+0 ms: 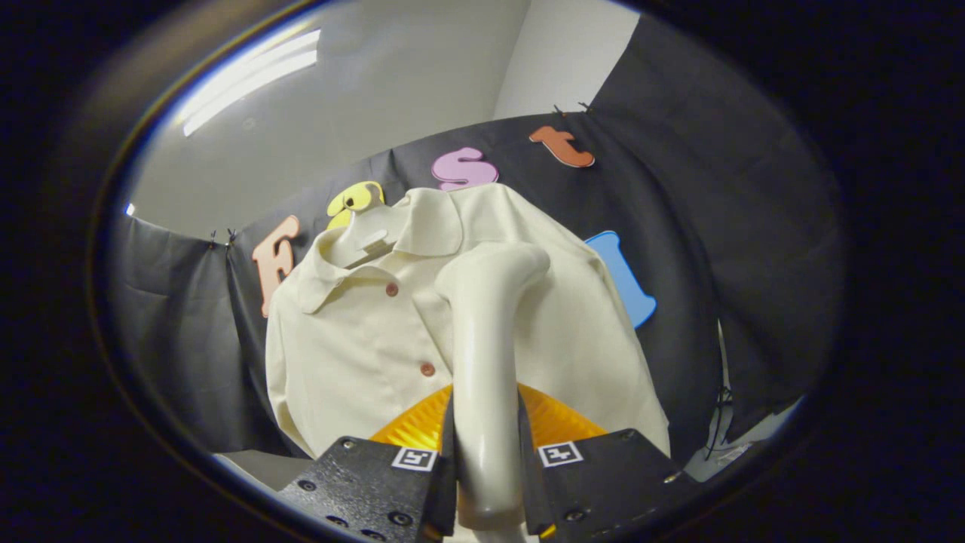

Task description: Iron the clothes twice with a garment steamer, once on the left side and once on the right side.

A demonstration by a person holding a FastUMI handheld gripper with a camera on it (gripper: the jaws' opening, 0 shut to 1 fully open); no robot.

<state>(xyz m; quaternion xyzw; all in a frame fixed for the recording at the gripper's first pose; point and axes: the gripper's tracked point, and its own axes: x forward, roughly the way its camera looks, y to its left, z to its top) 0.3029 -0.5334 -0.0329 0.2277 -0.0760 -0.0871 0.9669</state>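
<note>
Gripper fingers are closed on the handle of the garment steamer, one finger pressing each side of the cream handle, which rises upright between them and bends at its top toward the garment. Beyond the fingers hangs the shirt, cream, collared, on a pale hanger against the dark booth cloth. The steamer head sits before the shirt's upper right half; contact cannot be confirmed. An orange ribbed part shows behind the fingers. Two reddish buttons run down the placket.
</note>
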